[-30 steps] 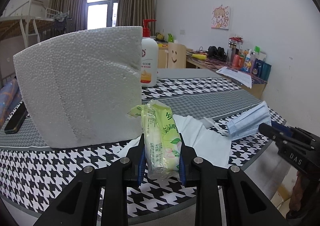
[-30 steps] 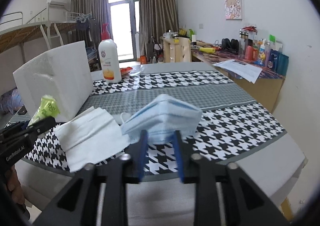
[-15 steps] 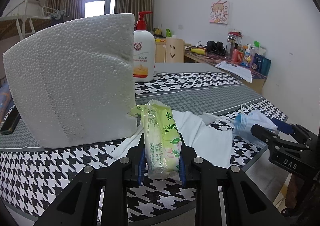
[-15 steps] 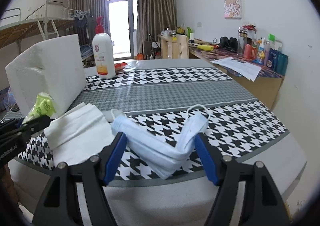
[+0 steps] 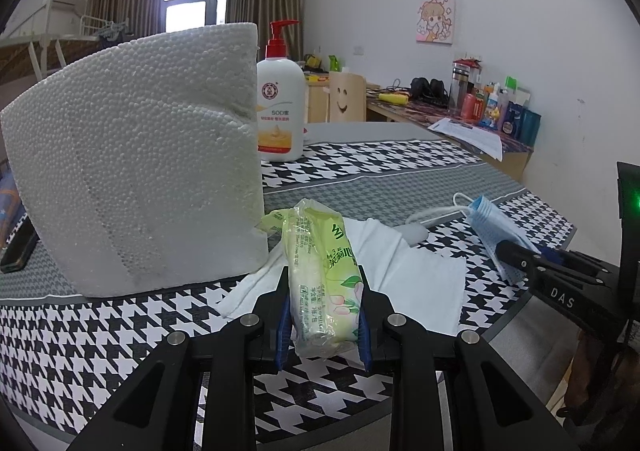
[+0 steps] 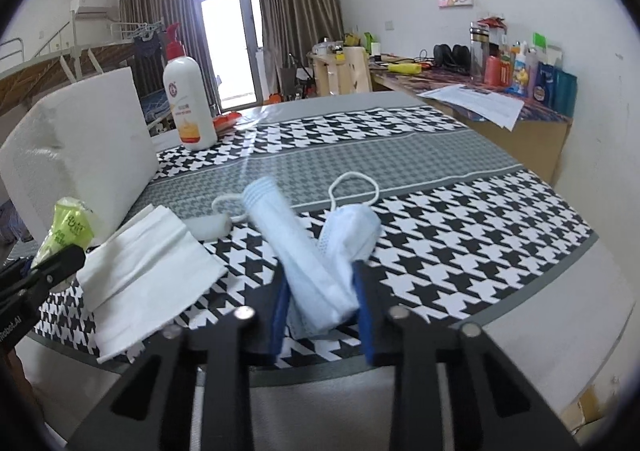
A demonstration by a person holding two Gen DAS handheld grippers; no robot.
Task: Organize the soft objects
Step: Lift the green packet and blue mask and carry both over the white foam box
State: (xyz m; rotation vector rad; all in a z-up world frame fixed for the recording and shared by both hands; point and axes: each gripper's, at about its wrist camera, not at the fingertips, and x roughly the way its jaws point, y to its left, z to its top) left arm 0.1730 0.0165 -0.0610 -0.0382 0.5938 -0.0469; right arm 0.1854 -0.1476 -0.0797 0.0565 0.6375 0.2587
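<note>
The right gripper [image 6: 322, 303] has just been closing its jaws, after spreading wide half a second ago, and now pinches the blue face mask [image 6: 316, 251] between its blue pads. The mask, which lay spread flat on the houndstooth tablecloth [image 6: 460, 219] a second ago, is now folded in two, both halves bunched upward in a V just right of the white tissue sheet [image 6: 140, 271]. In the left wrist view, the mask [image 5: 496, 235] stands lifted off the cloth, right of that same tissue [image 5: 404, 271].
</note>
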